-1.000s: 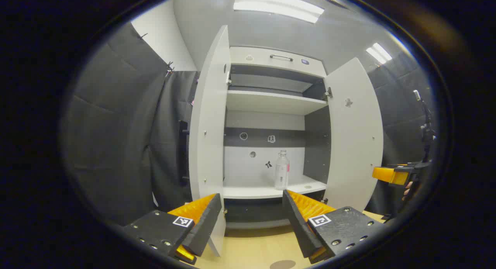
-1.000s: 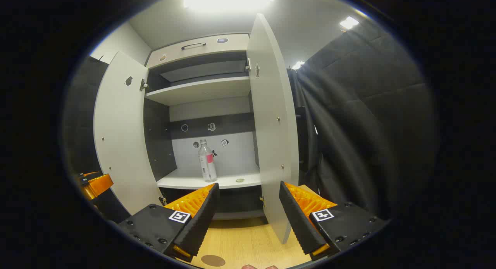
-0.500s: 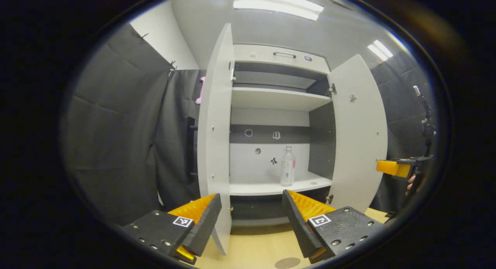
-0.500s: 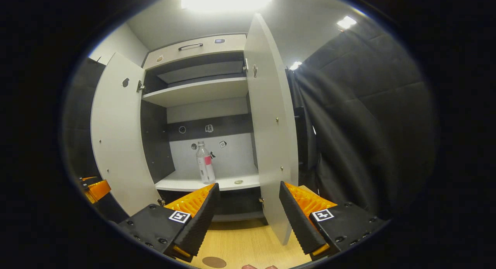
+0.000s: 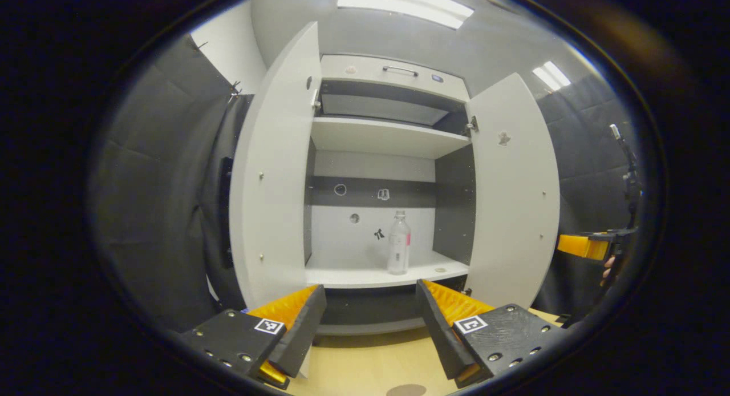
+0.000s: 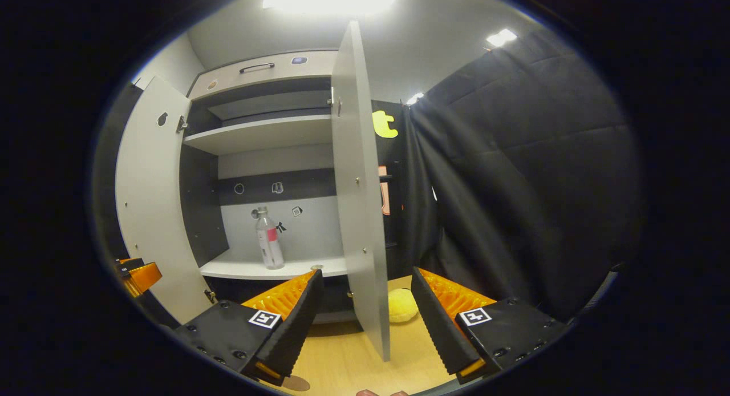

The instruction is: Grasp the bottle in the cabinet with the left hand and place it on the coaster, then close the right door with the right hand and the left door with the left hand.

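Observation:
A clear plastic bottle (image 5: 398,242) with a pink label stands upright on the lower shelf of the open white cabinet (image 5: 376,139). It is also seen in the right gripper view (image 6: 268,239). Both doors stand wide: the left door (image 5: 268,173) and the right door (image 5: 513,185). My left gripper (image 5: 369,304) is open, well short of the shelf, roughly in line with the bottle. My right gripper (image 6: 366,296) is open, with the right door's edge (image 6: 359,202) between its fingers farther off. A brown round coaster (image 5: 406,390) lies on the wooden table.
A small disc (image 5: 439,269) lies on the shelf to the right of the bottle. A yellow soft thing (image 6: 402,304) sits on the table (image 6: 342,362) behind the right door. Black cloth walls stand on both sides. The other gripper (image 5: 584,246) shows far right.
In both views the cabinet has slid leftward. The right door now shows nearly edge-on in the right gripper view, and the yellow thing has come into sight. Both grippers stay open.

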The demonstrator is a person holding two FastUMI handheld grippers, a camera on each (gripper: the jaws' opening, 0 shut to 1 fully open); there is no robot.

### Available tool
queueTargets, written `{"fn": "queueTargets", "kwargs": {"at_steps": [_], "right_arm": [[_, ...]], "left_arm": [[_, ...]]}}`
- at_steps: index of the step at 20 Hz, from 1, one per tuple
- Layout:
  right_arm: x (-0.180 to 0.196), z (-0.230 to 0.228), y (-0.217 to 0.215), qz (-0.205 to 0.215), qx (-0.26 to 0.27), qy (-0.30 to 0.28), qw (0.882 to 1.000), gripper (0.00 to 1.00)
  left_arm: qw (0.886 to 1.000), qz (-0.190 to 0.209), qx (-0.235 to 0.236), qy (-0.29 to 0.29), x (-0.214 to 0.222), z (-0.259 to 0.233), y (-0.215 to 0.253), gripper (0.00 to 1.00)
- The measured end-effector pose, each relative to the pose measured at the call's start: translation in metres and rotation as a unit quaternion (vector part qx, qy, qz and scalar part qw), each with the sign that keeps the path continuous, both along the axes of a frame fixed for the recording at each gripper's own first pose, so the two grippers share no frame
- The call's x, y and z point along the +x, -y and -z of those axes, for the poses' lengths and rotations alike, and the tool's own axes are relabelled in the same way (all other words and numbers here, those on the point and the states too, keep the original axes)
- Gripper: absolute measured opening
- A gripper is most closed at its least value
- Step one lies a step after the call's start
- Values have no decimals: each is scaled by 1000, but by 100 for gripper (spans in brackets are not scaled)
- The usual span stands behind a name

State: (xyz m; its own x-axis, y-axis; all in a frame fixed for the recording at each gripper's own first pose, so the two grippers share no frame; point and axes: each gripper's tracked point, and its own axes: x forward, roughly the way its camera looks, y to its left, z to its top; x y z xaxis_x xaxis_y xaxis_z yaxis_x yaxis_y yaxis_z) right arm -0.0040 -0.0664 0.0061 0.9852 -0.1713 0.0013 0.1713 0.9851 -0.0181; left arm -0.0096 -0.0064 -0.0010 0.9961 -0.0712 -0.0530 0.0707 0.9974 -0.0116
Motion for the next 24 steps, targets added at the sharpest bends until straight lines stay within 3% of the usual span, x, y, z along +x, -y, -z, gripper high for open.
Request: {"fn": "queueTargets", "kwargs": {"at_steps": [10, 24], "right_arm": [[6, -10, 95, 98, 13, -1, 995, 98], [42, -24, 173, 152, 12, 28, 988, 98]], "left_arm": [[1000, 25, 9, -9, -1, 4, 4, 92], [999, 22, -9, -43, -3, 4, 9, 92]]}}
